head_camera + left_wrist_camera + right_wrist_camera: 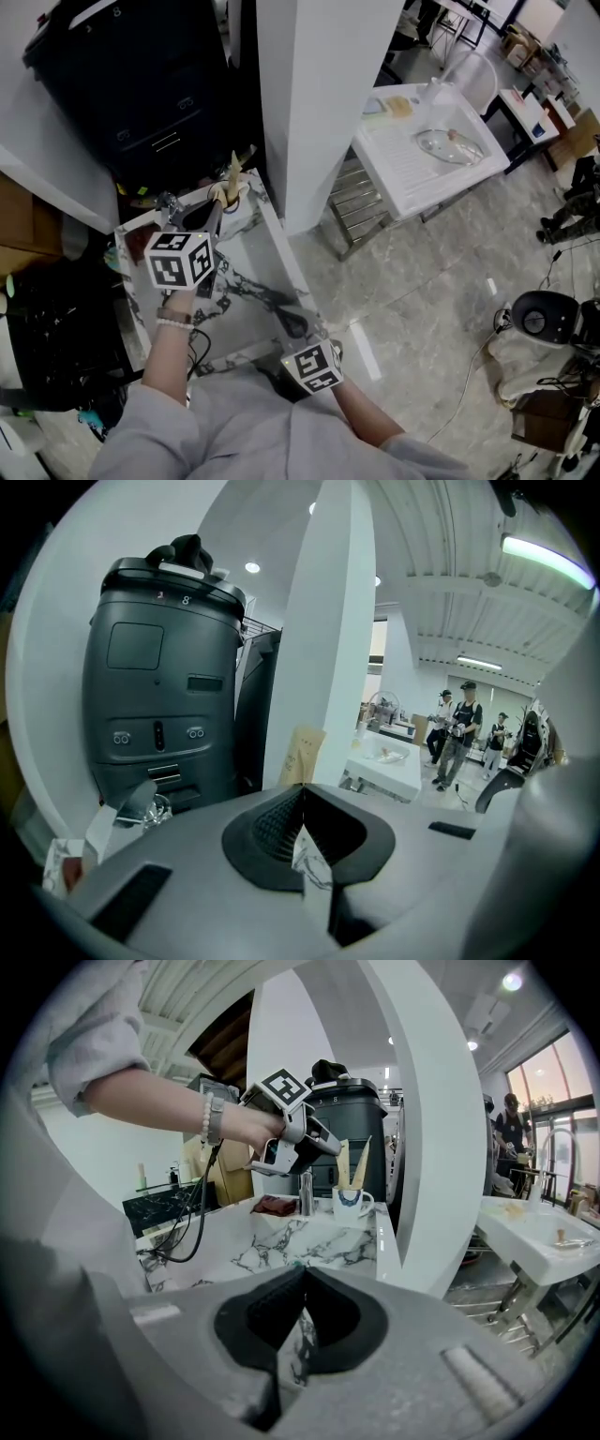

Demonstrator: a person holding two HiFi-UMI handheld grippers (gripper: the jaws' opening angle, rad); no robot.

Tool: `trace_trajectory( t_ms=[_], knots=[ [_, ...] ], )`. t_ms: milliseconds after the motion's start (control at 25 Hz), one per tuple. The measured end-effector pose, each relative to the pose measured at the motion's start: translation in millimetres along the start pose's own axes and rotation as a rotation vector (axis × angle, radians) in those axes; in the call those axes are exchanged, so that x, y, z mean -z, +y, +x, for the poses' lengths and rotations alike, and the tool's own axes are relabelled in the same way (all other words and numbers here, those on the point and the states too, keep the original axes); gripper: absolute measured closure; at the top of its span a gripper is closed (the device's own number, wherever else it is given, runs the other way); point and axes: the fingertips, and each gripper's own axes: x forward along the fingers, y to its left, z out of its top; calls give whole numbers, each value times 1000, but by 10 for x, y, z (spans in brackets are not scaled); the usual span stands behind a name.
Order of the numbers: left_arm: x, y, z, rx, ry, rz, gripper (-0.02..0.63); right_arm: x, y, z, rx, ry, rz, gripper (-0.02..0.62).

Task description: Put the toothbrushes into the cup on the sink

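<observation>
Reading both your grippers as closed and empty: left gripper (pixel 302 797) has its jaw tips meeting with nothing between them, same on right gripper (pixel 302 1274). Toothbrushes (pixel 345 1163) are pale tan, pointed at the top, standing upright in the cup (pixel 353 1203), a white mug with a blue band and its handle on the right. Cup sits at the back of the marble sink top (pixel 309 1237), white with dark veins, beside a chrome faucet (pixel 306 1192) and a dark red cloth (pixel 276 1207). Your left gripper hovers just above the cup, tips just beside the toothbrushes; can't tell if they touch. Right gripper is low at the near edge, well apart from the cup. White pillar (pixel 319 103) stands right of the sink, black machine (pixel 141 75) behind it, grey stone floor (pixel 422 272) beyond. Right gripper view gives the cup and your left hand (pixel 248 1129) side-on. Left gripper view looks over it at the machine front, a brown paper bag (pixel 302 755), a white table (pixel 389 771) and people (pixel 459 728) far back.
</observation>
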Motion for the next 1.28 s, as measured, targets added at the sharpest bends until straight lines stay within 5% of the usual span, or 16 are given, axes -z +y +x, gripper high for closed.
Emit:
trace_trajectory(
  t_ms=[480, 640, 1280],
  knots=[
    [137, -23, 90, -13, 35, -1, 598, 7, -9, 11, 1, 2, 6, 597],
    [156, -14, -4, -18, 41, -10, 552, 17, -8, 19, 7, 8, -2, 597],
    [-57, 76, -1033, -61, -99, -19, 563, 4, -118, 50, 58, -2, 157, 597]
  ],
)
